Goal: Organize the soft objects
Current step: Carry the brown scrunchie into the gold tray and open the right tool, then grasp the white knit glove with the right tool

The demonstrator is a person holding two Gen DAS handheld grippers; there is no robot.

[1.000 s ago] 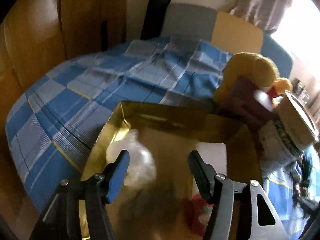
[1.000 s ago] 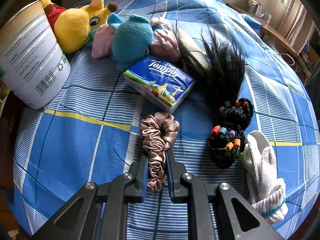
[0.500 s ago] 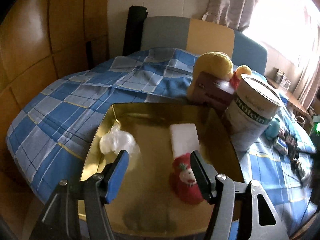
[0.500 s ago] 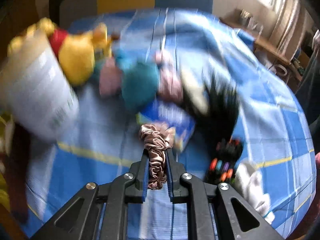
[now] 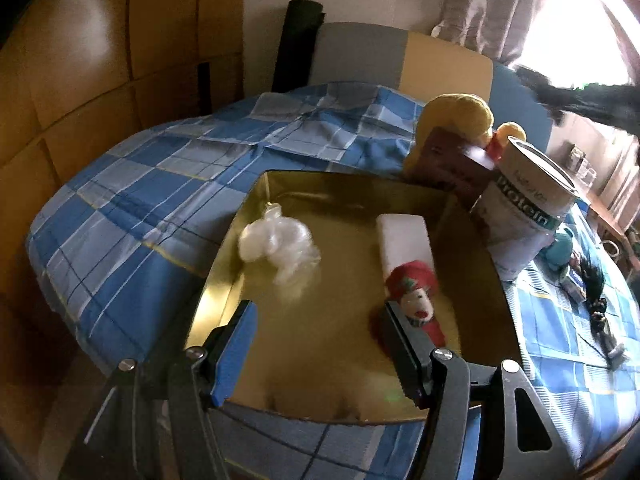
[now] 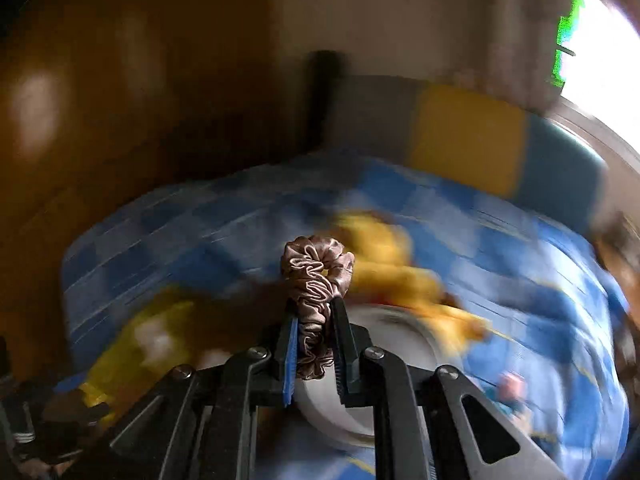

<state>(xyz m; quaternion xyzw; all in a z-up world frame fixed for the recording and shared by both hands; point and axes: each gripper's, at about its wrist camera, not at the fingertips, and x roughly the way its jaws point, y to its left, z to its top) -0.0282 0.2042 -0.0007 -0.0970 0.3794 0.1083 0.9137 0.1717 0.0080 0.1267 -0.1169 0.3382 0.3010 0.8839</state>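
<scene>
right gripper is pinching a tan satin scrunchie between its jaws, the scrunchie's loop sticking up past the fingertips; the background here is smeared by motion blur, showing only the blue checked bedspread and a yellow plush shape. left gripper is hovering over a gold tray lying on the bed, its jaws standing spread with nothing between them. inside the tray are lying a crumpled clear plastic bag, a white block and a red santa sock. just beside the tray are standing a protein tin and a yellow plush toy.
</scene>
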